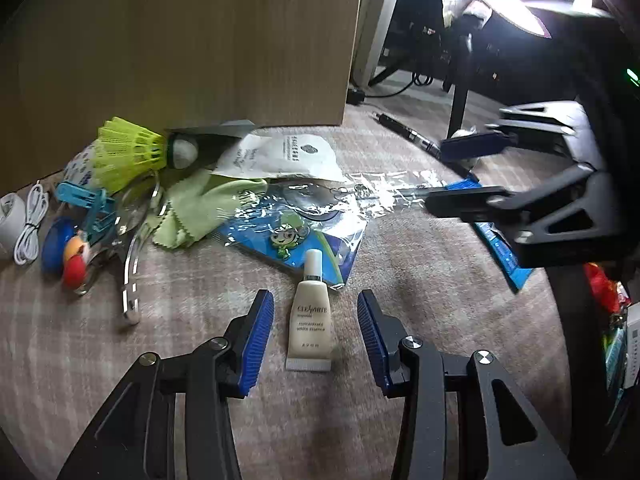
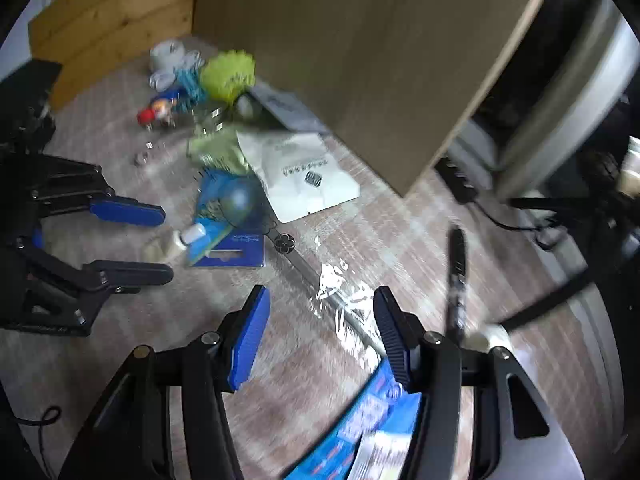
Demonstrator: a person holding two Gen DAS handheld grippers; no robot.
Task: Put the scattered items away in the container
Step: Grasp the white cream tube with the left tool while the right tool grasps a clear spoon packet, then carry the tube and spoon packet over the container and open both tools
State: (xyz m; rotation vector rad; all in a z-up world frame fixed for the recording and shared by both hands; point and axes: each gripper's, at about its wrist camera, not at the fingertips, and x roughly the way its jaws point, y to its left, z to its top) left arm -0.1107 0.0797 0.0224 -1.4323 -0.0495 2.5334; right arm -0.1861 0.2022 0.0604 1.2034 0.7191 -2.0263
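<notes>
Fingers astride a cream tube, apart and not yet touching.
Left gripper [image 1: 316, 332] straddles the tube [image 1: 311, 320], its long axis running along the fingers; right gripper [image 2: 322, 336], also apart and empty, hangs over crinkled wrapping [image 2: 344, 300] on checked cloth [image 1: 200, 320], beneath a wooden panel [image 1: 200, 40].

The floor [image 1: 200, 340] is bare carpet in front of the clutter, open to a claw from the near side. A wooden panel [image 1: 200, 40] stands upright behind the pile, closing off the far side; the shuttlecock [image 1: 128, 152] and white packet [image 1: 288, 156] lie right at its foot. The tube [image 1: 312, 320] lies alone, with clear carpet on both its sides. A pen [image 2: 458, 272] lies off by itself, near black legs [image 1: 460, 100] that stand past the panel's edge.
</notes>
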